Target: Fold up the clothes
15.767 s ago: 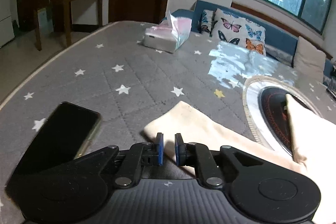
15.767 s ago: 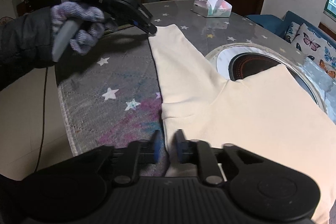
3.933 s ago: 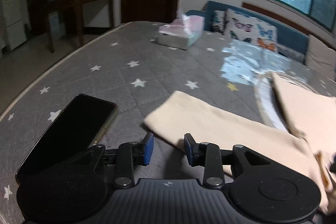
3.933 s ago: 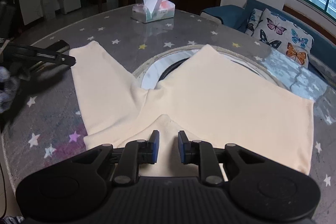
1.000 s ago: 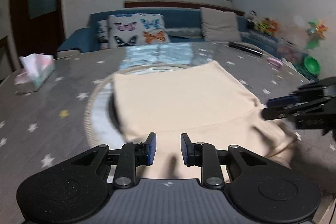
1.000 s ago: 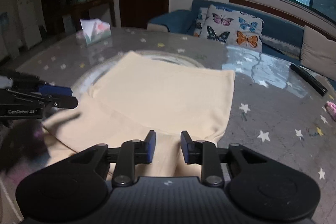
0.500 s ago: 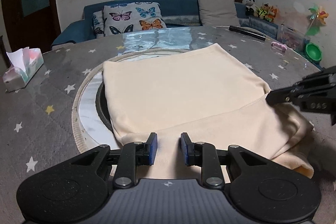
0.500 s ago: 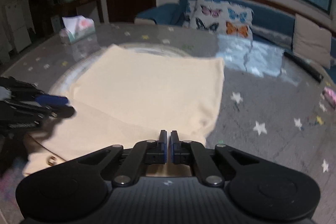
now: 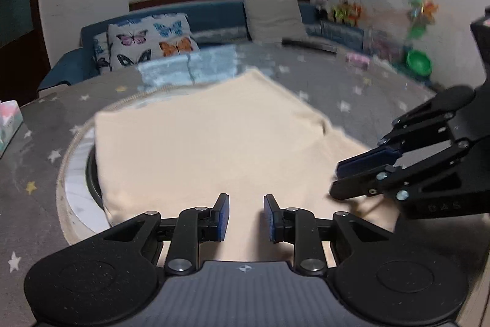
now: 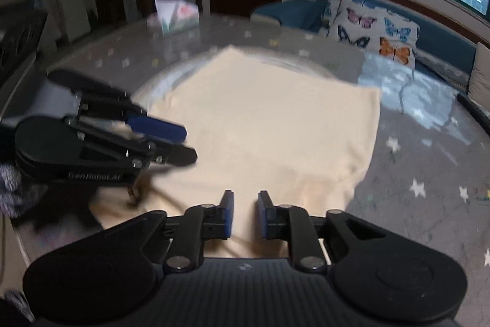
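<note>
— Where are both grippers?
— Left gripper (image 9: 243,216) and right gripper (image 10: 243,213) hover over the near edge of the cream garment (image 9: 208,143), each with fingers apart, gripping nothing.
— And the garment?
— Folded flat on the star-patterned bench (image 10: 428,161), tissue box (image 10: 176,16) beyond it.

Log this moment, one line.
fold clothes | garment folded on table | left tool open | right tool open | nothing held

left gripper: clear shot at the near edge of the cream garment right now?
Probably yes: the left gripper is open right over the cream garment, nothing between; the right gripper sits off to its side.
</note>
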`<state>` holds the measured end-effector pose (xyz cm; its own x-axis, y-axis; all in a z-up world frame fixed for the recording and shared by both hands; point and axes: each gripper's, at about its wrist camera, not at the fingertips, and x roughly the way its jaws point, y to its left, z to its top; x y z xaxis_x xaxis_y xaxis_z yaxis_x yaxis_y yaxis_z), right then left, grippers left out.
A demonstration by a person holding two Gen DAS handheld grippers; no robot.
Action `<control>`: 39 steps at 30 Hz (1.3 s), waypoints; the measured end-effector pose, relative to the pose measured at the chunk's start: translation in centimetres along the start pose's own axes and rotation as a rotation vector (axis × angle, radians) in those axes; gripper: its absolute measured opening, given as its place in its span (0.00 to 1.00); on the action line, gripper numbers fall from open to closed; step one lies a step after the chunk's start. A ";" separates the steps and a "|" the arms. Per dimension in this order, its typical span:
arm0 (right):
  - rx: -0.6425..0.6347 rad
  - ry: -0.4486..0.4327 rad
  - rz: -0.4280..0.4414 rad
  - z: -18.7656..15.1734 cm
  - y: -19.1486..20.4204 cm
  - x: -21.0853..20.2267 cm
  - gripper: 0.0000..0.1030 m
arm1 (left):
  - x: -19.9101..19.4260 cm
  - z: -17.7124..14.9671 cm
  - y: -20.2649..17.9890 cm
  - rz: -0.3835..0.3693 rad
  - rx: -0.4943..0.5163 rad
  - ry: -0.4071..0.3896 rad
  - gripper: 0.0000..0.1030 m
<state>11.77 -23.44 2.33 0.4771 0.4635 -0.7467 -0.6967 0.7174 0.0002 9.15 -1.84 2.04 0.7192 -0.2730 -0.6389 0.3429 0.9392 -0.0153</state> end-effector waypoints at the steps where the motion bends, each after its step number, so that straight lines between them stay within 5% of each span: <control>1: -0.002 0.006 -0.002 -0.4 0.0 0.0 0.16 | -0.1 -0.2 0.0 0.001 0.004 0.001 0.27; 12: 0.013 0.007 -0.042 -0.4 -1.4 -0.5 0.17 | -0.6 -1.9 0.1 0.015 0.054 0.012 0.27; 19: 0.042 -0.068 -0.038 1.7 -2.1 -0.2 0.17 | -2.6 -2.0 0.4 0.001 0.086 0.002 0.27; 25: 0.037 -0.028 -0.036 1.7 -2.6 1.5 0.17 | -5.9 -3.4 0.0 -0.020 0.207 0.004 0.27; 29: -0.029 -0.027 -0.015 1.0 -1.6 -0.1 0.18 | -7.2 -4.9 -0.7 -0.041 0.312 0.020 0.39; 39: -0.169 0.003 -0.048 -1.2 0.8 -1.5 0.24 | -5.6 -7.3 -3.9 -0.009 0.485 -0.007 0.40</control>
<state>9.86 -24.15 2.65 0.5110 0.4289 -0.7449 -0.7533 0.6409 -0.1477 -0.62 -2.49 0.01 0.7185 -0.2840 -0.6350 0.5903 0.7318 0.3407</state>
